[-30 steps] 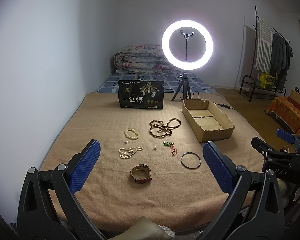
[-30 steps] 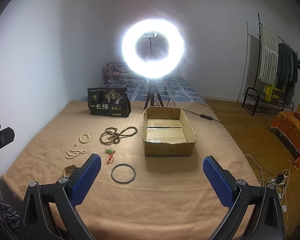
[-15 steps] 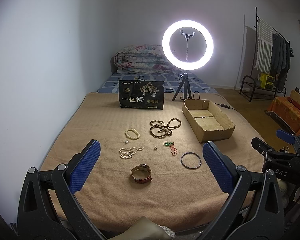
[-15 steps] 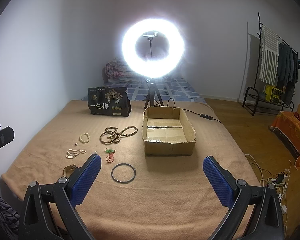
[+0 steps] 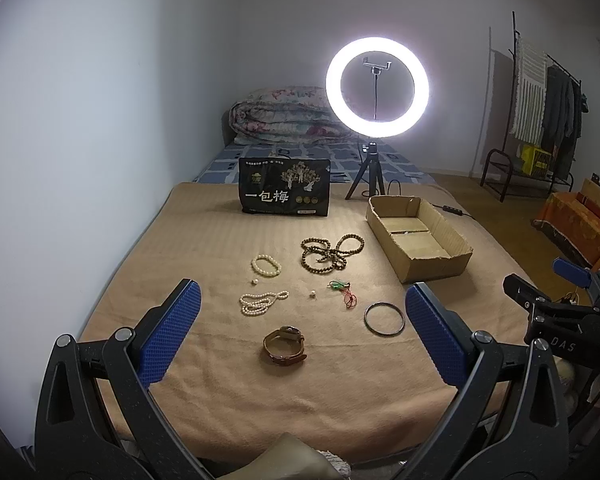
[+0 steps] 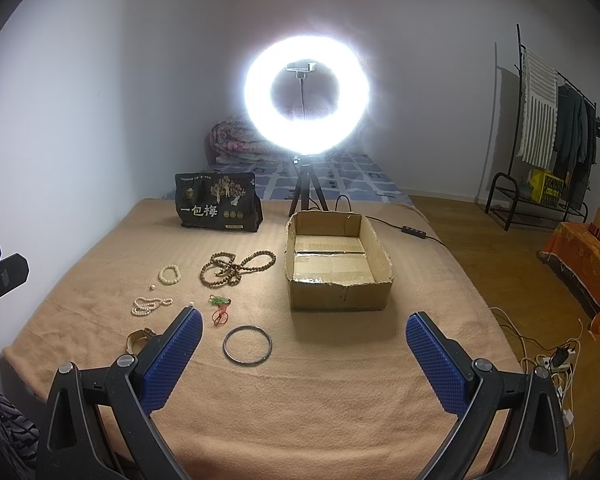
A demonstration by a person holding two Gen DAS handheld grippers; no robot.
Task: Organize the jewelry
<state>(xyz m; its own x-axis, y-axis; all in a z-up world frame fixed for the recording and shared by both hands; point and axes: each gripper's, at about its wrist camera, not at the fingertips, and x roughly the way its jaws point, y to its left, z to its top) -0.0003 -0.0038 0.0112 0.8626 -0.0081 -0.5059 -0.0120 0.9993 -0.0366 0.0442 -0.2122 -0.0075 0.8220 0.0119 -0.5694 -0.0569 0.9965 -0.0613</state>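
Left tool (image 5: pixel 300 336) and right tool (image 6: pixel 302 350) both spread wide, empty, held level above blanket's near edge. Jewelry loose on blanket (image 5: pixel 220 240): watch (image 5: pixel 285 345), bangle (image 6: pixel 247 346), wooden beads (image 6: pixel 236 267); cardboard box (image 6: pixel 338 260) just right.

A tan ribbed blanket (image 5: pixel 228 248) covers the bed, with a plain brown cardboard box (image 6: pixel 336 292) at centre frame and a black snack bag (image 5: pixel 285 192) bearing white characters behind. The beads run cream for the pearl strand (image 5: pixel 262 302) and brown for the wooden mala (image 5: pixel 328 254). Both grippers carry blue dimpled pads (image 6: pixel 172 356) on black frames.
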